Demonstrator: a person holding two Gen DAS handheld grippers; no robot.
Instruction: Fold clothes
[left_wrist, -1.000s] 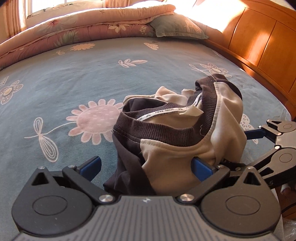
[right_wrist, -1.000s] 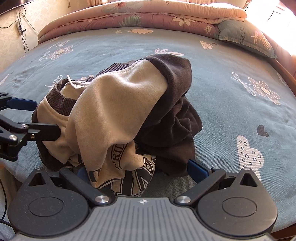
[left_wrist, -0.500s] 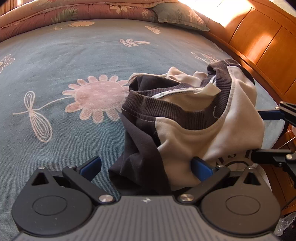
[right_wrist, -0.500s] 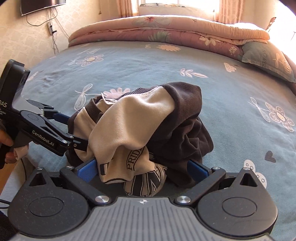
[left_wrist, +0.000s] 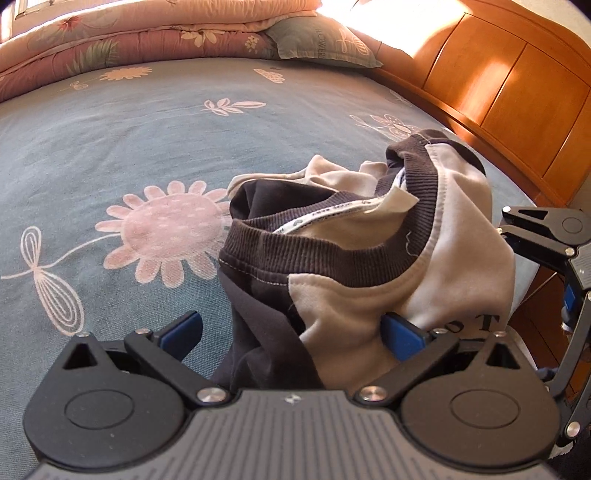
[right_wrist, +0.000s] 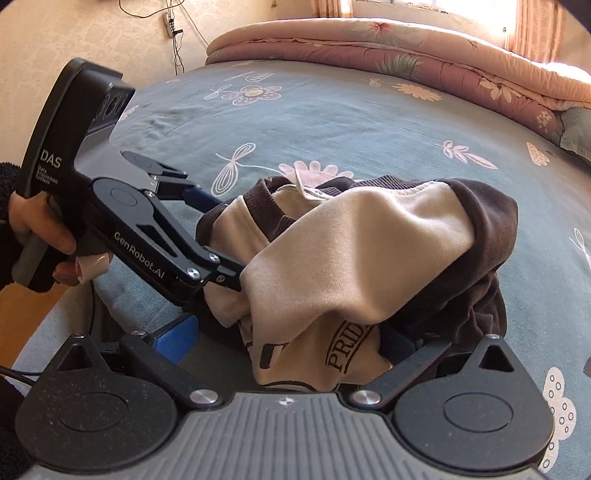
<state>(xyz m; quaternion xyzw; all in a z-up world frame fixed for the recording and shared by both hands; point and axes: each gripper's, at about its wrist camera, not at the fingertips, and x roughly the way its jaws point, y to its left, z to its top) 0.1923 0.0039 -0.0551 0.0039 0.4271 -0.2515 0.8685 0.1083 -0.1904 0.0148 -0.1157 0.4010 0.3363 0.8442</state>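
My left claw stands spread wide, its blue pads either side of the sweatshirt, with cloth bunched between them but nothing pinched. My right claw is likewise spread; its right pad is mostly buried under the fabric, so I judge rather than see that it is not biting.

The sweatshirt, cream with dark ribbed trim, sits in a crumpled heap near the edge of the bed, collar gaping upward, printed front slumping toward the right claw.

The risks as I read them: both claws reach into the same heap from different sides and stand near each other, so closing blind could catch several layers at once, and a lift would raise a knot rather than a clean edge. The heap also lies close to the bed's edge, so a drag toward me could spill it off. The claws could also knock together.

Against a second ago, the left claw has come nearer the right-wrist camera, its handle and the hand on it now in view. The heap has kept much the same shape throughout.
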